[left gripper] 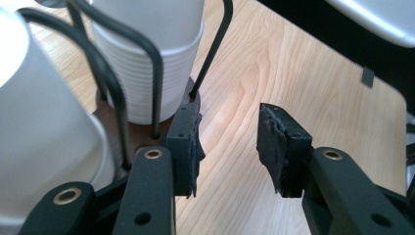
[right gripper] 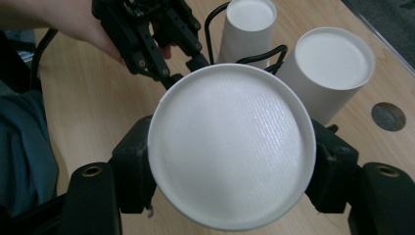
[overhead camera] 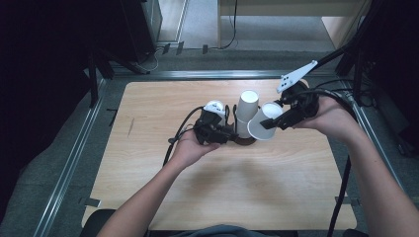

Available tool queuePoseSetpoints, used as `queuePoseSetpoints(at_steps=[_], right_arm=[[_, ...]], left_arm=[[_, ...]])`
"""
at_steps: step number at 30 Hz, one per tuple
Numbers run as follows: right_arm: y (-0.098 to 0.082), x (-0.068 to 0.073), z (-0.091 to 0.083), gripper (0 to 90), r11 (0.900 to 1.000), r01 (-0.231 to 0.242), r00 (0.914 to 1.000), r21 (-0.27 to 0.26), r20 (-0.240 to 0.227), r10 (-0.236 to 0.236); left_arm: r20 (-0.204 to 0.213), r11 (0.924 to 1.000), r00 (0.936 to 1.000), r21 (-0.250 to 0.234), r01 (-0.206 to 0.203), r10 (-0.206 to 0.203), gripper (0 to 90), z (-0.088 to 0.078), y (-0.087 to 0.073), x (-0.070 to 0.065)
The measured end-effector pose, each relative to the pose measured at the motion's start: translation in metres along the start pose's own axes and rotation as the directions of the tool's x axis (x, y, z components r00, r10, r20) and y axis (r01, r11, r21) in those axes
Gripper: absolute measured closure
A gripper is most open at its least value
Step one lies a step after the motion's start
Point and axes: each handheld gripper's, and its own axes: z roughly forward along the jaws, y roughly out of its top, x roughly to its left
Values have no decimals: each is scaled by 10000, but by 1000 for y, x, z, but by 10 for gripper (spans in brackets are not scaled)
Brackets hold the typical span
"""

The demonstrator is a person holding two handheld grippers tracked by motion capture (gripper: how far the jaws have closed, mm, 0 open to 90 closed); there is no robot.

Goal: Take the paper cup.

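- A person at a wooden bench (overhead camera: 148, 163) works two hand-held grippers around a wire cup holder (overhead camera: 228, 116) on a dark round base, where stacks of white paper cups stand upside down.
- The right gripper (overhead camera: 274, 121) is clamped on a single paper cup (overhead camera: 263, 122), one jaw on either side of the cup's wall, its bottom turned toward that gripper's camera and, in the right gripper view, toward the holder; the cup hangs in the air just beside the cup stack (overhead camera: 246, 111), well placed for being brought to the stacks.
- The left gripper (overhead camera: 228, 132) sits low at the holder's base with its jaws partly apart and nothing between the pads; in the left gripper view one pad lies against the edge of the base by a wire upright, seemingly to steady the holder, though contact is hard to confirm at this angle.
- A second stack (right gripper: 329, 68) stands next to the first inside the wire frame; a round hole (right gripper: 388, 115) marks the bench beyond it.
- Cables trail from both grippers off the bench.
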Motion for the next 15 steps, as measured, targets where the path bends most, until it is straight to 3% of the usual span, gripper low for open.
queuePoseSetpoints(at_steps=[7, 15], right_arm=[[-17, 11, 20, 330, 9999, 26, 9994, -146, -333, -31], [-34, 18, 45, 330, 9995, 67, 9981, -323, -615, -87]], left_arm=[[72, 9985, 9985, 22, -552, 551, 571, -16, -14, 2], [421, 9972, 9963, -31, -752, 753, 530, -31, -27, 7]])
